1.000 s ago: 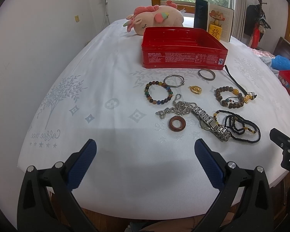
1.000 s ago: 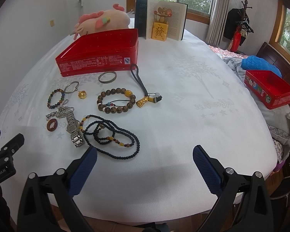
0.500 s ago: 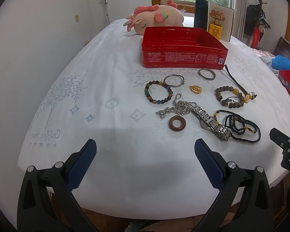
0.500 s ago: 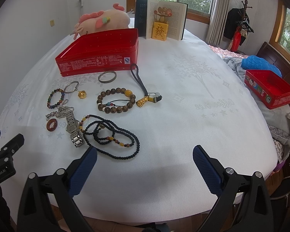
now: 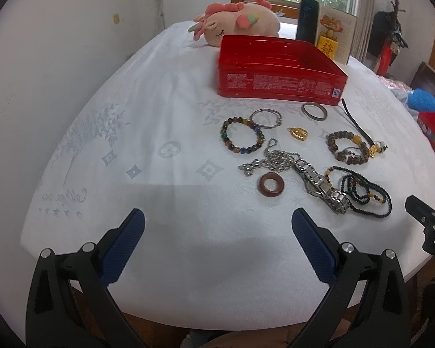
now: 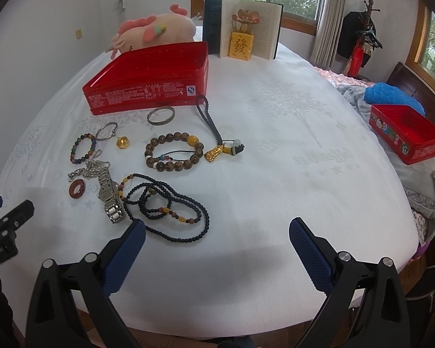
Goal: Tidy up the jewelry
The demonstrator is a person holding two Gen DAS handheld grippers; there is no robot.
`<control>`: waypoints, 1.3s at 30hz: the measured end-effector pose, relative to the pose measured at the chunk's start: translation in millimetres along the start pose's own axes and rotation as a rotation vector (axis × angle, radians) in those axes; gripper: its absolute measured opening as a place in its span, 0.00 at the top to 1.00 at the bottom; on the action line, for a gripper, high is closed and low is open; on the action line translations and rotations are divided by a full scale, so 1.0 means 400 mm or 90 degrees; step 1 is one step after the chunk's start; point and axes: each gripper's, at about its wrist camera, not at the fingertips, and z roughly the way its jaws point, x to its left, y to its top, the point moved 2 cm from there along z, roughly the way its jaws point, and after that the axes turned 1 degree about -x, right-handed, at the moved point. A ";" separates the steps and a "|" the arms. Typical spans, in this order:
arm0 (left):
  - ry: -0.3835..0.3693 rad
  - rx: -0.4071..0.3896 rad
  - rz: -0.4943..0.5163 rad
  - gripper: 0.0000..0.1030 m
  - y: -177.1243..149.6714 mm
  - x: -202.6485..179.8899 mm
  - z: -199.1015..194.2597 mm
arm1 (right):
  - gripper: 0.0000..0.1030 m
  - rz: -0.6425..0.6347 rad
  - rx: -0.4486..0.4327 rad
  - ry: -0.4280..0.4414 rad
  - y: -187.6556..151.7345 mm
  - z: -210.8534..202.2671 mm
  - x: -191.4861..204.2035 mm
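Both my grippers hover low over the near edge of the bench [image 5: 165,92], empty. Left gripper [image 5: 217,232] fingers spread wide over bare white cloth; right gripper [image 6: 217,240] fingers also spread wide, its left fingertip just beside the black bead necklace [image 6: 171,206]. Jewelry lies loose in front of the open red tin [image 5: 278,72]: colored bead bracelet [image 5: 242,136], silver hoop [image 5: 266,118], metal ring [image 5: 314,110], gold pendant [image 5: 298,133], brown bead bracelet [image 6: 174,152], silver chain [image 5: 271,161], red-brown ring [image 5: 271,185], metal watch [image 5: 323,187], black cord charm [image 6: 214,133]. Tin looks empty. Plush toy [image 5: 240,24] sits behind the tin.
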 end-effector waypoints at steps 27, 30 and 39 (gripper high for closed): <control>-0.116 0.201 -0.013 0.38 0.230 0.055 0.366 | 0.42 -0.038 0.064 0.189 0.203 0.152 0.022; -0.114 0.196 -0.002 0.38 0.238 0.051 0.382 | 0.46 -0.048 0.072 0.201 0.222 0.172 0.036; -0.115 0.191 0.026 0.82 0.277 0.007 0.416 | 0.69 -0.037 0.112 0.240 0.318 0.279 0.075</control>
